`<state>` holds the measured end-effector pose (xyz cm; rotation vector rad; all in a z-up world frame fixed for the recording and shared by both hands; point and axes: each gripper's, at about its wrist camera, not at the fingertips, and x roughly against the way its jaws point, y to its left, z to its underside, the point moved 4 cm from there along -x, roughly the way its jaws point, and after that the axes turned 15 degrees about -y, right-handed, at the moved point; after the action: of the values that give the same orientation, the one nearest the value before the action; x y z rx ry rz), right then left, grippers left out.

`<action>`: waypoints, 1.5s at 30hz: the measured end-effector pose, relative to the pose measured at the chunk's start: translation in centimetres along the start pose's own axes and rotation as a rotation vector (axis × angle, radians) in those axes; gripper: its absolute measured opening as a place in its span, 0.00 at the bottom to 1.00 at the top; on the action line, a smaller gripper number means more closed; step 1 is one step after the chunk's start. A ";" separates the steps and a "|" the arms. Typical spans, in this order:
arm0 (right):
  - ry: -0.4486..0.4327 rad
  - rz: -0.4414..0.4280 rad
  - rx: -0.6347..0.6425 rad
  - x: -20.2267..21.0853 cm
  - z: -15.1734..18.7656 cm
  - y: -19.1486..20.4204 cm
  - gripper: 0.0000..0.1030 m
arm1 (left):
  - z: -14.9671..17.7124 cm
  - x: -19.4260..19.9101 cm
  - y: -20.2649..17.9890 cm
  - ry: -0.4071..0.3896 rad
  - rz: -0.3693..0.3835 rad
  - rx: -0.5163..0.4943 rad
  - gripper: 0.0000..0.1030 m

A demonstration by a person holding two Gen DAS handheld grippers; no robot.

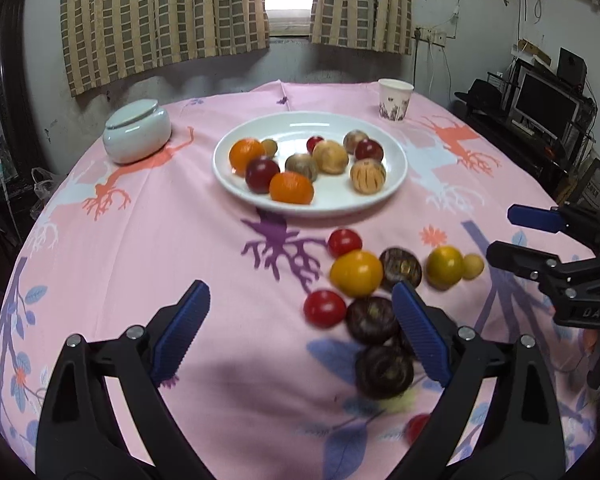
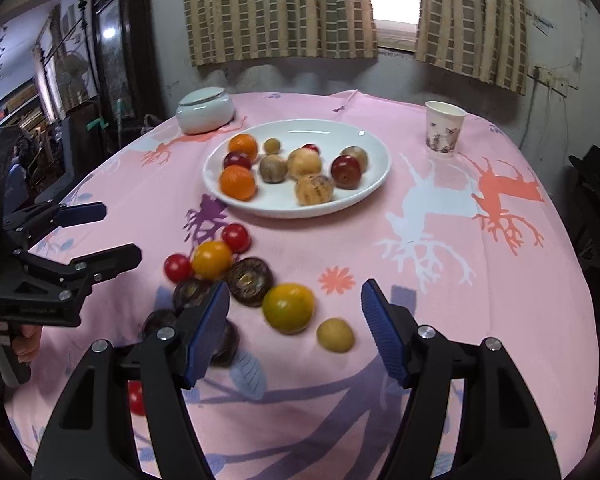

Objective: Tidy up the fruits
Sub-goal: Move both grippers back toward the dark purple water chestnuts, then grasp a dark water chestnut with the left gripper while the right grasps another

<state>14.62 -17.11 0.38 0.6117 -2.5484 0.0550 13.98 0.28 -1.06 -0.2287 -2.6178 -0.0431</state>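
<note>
A loose cluster of fruits [image 1: 374, 280] lies on the pink tablecloth [image 1: 160, 248], near of the white plate [image 1: 396, 172], which already holds oranges, red plums and tan fruits. Both grippers hover above the cloth with nothing between their blue pads. The left gripper [image 1: 300, 328] stands spread wide, left of the cluster. The right gripper [image 2: 296, 328] is parted over a yellow-green citrus [image 2: 288, 307] and a small tan fruit [image 2: 335, 335]. A lidded jar [image 1: 137, 130] stands far left and a paper cup [image 1: 395, 100] far right.
</note>
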 end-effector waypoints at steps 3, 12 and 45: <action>0.006 -0.061 0.036 0.3 0.7 1.5 0.67 | 0.9 0.1 1.3 0.026 -0.012 0.046 0.92; 0.061 -0.207 0.057 -0.6 2.3 3.5 0.67 | 1.9 -0.9 3.4 0.039 -0.009 0.125 0.92; 0.127 -0.172 0.053 -2.5 3.8 3.6 0.45 | 4.9 -1.4 -1.6 0.120 0.213 -0.002 0.92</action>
<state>13.14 -13.41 -3.90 0.8192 -2.3701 0.0980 12.51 -1.16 -5.93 -0.4890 -2.4599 0.0134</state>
